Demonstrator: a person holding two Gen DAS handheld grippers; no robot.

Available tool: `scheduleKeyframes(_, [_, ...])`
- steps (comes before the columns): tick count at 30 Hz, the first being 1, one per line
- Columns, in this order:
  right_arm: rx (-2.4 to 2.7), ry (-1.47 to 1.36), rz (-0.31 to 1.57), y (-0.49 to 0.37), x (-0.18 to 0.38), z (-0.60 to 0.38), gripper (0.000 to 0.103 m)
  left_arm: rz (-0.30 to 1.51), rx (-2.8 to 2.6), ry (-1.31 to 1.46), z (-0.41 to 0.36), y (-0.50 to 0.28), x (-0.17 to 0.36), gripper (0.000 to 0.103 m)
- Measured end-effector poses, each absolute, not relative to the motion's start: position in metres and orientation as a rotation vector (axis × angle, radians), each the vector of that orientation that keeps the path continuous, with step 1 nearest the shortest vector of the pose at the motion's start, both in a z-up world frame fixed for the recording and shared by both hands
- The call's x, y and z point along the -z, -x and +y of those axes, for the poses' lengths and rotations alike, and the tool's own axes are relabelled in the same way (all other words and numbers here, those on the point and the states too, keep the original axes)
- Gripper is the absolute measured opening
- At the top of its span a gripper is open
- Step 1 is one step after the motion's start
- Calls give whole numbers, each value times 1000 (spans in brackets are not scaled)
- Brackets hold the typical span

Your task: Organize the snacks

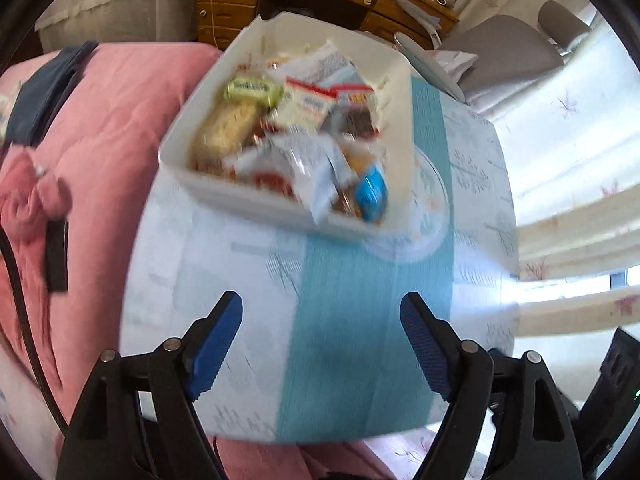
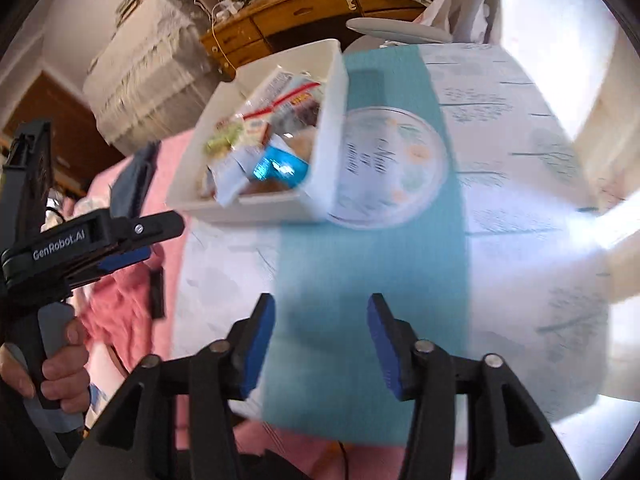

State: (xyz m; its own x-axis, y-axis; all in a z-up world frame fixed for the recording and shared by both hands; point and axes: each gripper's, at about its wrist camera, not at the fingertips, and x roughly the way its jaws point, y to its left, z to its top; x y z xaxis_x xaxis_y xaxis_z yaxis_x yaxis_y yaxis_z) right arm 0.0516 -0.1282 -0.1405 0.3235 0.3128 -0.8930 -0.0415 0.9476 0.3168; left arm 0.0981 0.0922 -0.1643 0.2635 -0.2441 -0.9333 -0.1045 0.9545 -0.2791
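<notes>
Left wrist: one bin (image 1: 200,184), two empty grippers (image 1: 322,320).

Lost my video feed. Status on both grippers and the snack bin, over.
Left gripper open, empty. Right gripper open, empty. White bin full of snacks, partly on round plate. Path clear.

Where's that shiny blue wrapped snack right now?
The shiny blue snack lies inside the white bin, at its near corner on the side closest to the round plate, among other wrapped snacks. Both views show it.
</notes>
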Motion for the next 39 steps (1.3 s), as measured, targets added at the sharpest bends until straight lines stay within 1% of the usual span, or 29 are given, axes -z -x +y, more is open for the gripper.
scheduleKeyframes(3, [-245,-220,1221,-25,125,-155,68,1277,71,300,73,-68,150,80])
scheduleKeyframes(6, [-259,-178,1218,-10,110,-174,73,1227,66,271,52,-45,127,80])
scheduleKeyframes(8, [-285,-151,1210,3,97,-186,75,1171,78,235,38,-30,104,80])
scheduleKeyframes(10, [-305,-148,1186,13,79,-195,82,1123,82,222,29,-23,83,83])
scheduleKeyframes(11, [-308,-145,1172,16,72,-196,87,1100,89,218,26,-19,74,87])
scheduleKeyframes(12, [-313,-140,1152,21,62,-198,90,1078,92,214,22,-15,64,89])
scheduleKeyframes(16, [-340,-134,1102,33,36,-200,93,1009,99,175,3,-2,35,90])
scheduleKeyframes(20, [-311,-140,1047,42,19,-203,97,992,105,139,-12,15,28,96])
scheduleKeyframes(25, [-261,-131,1030,54,20,-199,100,992,49,103,-22,28,32,100])
scheduleKeyframes(29, [-254,-118,1032,57,23,-195,103,979,25,101,-21,34,32,100])
scheduleKeyframes(39, [-267,-109,1071,57,31,-187,103,966,18,79,-26,39,34,102])
